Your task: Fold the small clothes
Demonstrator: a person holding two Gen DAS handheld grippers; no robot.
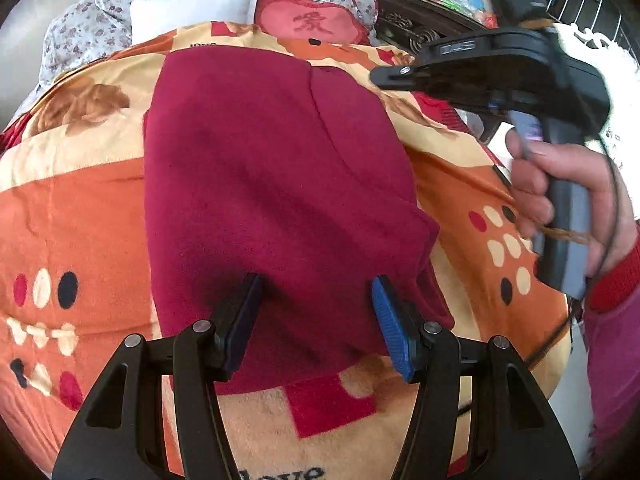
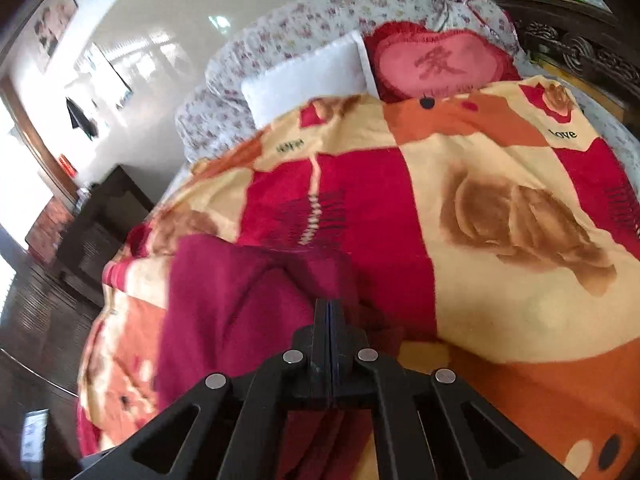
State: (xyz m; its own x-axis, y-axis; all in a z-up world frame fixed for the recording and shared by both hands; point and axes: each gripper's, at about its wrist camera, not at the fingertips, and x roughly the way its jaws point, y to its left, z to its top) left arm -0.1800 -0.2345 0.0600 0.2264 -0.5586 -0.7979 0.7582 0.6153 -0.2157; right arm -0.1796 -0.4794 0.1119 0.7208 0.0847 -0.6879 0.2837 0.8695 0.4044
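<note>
A dark red garment (image 1: 260, 184) lies folded on an orange, red and cream blanket (image 1: 72, 216). My left gripper (image 1: 316, 292) is open just above the garment's near end, with nothing between its fingers. My right gripper (image 2: 329, 308) is shut with its fingers pressed together, over the garment's edge (image 2: 240, 300); no cloth shows between the fingers. In the left wrist view the right gripper (image 1: 384, 76) is held in a hand at the upper right, above the blanket beside the garment.
A red heart cushion (image 1: 308, 20), a white pillow (image 1: 192, 8) and floral bedding (image 1: 80, 28) lie at the bed's far end. A dark carved headboard (image 1: 412, 28) is behind. A dark cabinet (image 2: 100, 220) stands left of the bed on the wooden floor.
</note>
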